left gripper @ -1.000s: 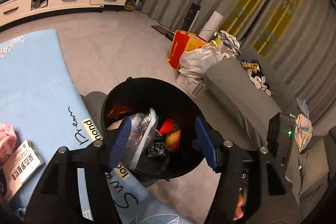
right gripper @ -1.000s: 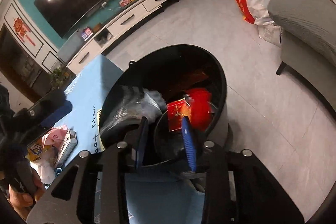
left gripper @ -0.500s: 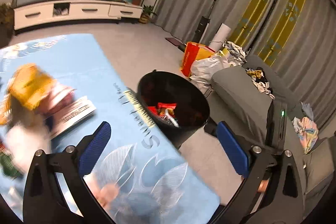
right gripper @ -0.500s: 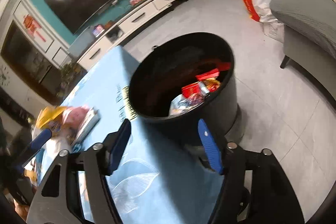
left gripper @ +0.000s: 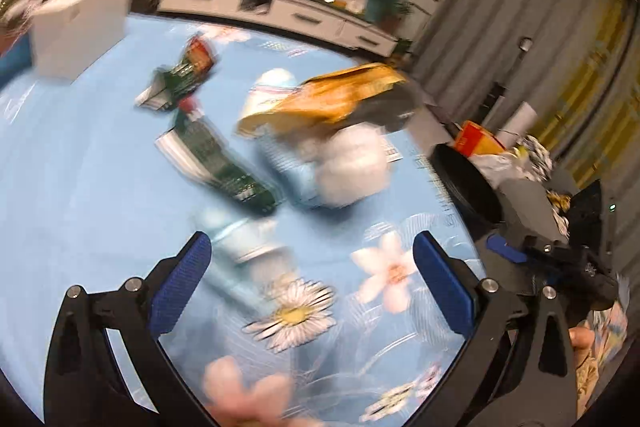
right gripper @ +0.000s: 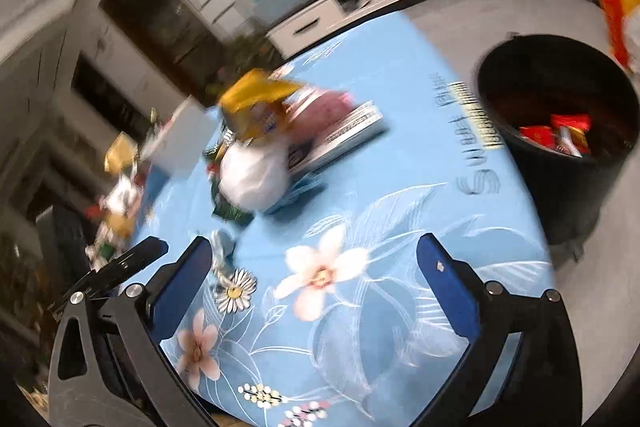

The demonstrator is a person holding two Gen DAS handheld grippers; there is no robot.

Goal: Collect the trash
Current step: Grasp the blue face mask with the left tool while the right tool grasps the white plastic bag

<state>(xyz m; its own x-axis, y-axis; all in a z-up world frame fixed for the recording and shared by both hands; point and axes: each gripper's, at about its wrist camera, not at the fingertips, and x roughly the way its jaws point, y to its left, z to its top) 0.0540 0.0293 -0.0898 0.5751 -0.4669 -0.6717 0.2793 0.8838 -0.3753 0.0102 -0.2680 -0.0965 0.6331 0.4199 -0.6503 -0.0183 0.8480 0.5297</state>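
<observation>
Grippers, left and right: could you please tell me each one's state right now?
Left gripper: open, holding nothing.
Right gripper: open, holding nothing.

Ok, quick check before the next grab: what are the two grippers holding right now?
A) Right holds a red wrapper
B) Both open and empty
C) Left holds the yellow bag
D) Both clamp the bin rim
B: the left gripper and right gripper both show blue pads spread wide with only the blue floral tablecloth between them.
</observation>
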